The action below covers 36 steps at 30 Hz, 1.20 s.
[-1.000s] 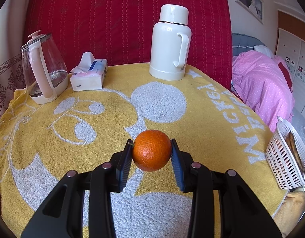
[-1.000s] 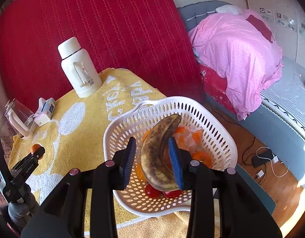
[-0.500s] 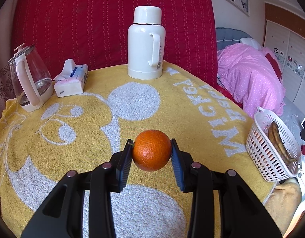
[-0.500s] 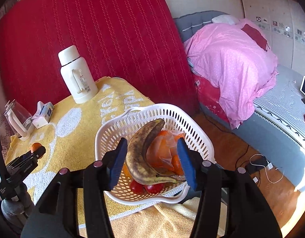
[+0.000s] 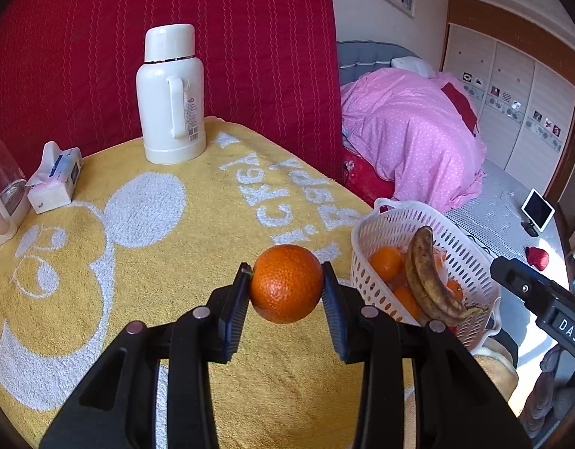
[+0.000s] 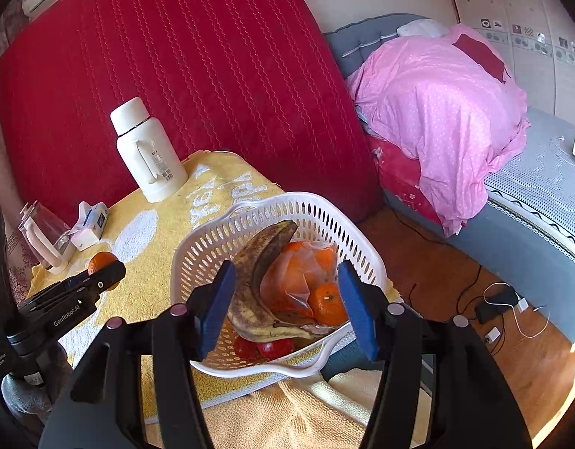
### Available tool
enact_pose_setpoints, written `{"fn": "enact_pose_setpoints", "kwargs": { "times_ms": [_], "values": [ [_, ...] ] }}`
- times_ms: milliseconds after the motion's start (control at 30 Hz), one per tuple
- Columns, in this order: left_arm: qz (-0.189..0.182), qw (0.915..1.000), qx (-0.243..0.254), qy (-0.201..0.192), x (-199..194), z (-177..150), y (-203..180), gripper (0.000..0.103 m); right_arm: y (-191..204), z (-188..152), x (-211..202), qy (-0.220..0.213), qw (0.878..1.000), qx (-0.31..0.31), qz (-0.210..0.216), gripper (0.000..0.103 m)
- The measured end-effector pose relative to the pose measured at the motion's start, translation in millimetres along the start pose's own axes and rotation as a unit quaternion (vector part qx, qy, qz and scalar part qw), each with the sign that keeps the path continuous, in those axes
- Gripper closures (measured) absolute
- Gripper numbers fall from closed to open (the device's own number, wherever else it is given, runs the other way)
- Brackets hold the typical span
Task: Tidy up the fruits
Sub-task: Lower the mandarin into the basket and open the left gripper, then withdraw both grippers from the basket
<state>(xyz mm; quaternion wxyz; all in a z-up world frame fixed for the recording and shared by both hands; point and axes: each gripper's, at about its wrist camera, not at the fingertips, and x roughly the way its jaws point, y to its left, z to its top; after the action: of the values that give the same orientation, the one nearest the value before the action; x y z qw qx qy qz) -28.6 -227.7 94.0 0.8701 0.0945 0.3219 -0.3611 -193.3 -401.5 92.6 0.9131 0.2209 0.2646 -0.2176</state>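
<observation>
Left wrist view: the left gripper [image 5: 286, 286] is clenching a round, dimpled orange [image 5: 286, 283] between its 2 ribbed blue pads [image 5: 234, 312], holding it above the looped yellow towel [image 5: 197, 224] that is covering the table. A white plastic lattice basket [image 5: 470, 258] is sitting at the towel's right edge, holding a brown-spotted curved banana [image 5: 424, 277] and other oranges. A smooth white thermos [image 5: 170, 95] is standing at the far edge, with a tissue pack [image 5: 55, 179] to its left. A red quilted panel [image 5: 250, 45] is backing the table.

Right wrist view: the right gripper [image 6: 287, 305] is hanging released, jaws wide apart, over the basket [image 6: 212, 247]. The banana [image 6: 255, 284] is lying inside beside a crinkled clear bag [image 6: 298, 273], apparently holding oranges. A pink dotted duvet [image 6: 437, 112] is lying heaped on the bed.
</observation>
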Motion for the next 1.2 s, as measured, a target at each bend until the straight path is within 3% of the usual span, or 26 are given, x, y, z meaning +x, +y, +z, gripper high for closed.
{"fn": "enact_pose_setpoints", "kwargs": {
  "times_ms": [367,733,933,967,1100,1200],
  "values": [
    [-0.035,0.9988,0.034,0.001,15.2,19.4,-48.6,0.065,-17.3,2.3,0.7,-0.004,1.000,0.016,0.002,0.044],
    [-0.046,0.9978,0.041,0.025,43.8,17.3,-63.2,0.065,-24.1,-1.0,14.0,0.008,1.000,0.016,-0.004,0.044],
    [-0.045,0.9975,0.051,0.018,44.9,14.7,-65.0,0.064,-24.7,-1.8,19.2,0.013,1.000,0.017,-0.004,0.044],
    [-0.046,0.9975,0.051,0.017,44.8,14.2,-64.7,0.062,-24.7,-2.0,19.8,0.014,1.000,0.017,-0.004,0.044],
    [-0.038,0.9983,0.040,0.019,46.2,12.1,-60.2,0.039,-24.1,-1.9,20.5,0.015,1.000,0.016,-0.004,0.044],
    [-0.036,0.9986,0.030,0.025,48.9,9.8,-54.6,0.039,-23.0,-1.7,20.9,0.015,1.000,0.015,-0.004,0.044]
  ]
}}
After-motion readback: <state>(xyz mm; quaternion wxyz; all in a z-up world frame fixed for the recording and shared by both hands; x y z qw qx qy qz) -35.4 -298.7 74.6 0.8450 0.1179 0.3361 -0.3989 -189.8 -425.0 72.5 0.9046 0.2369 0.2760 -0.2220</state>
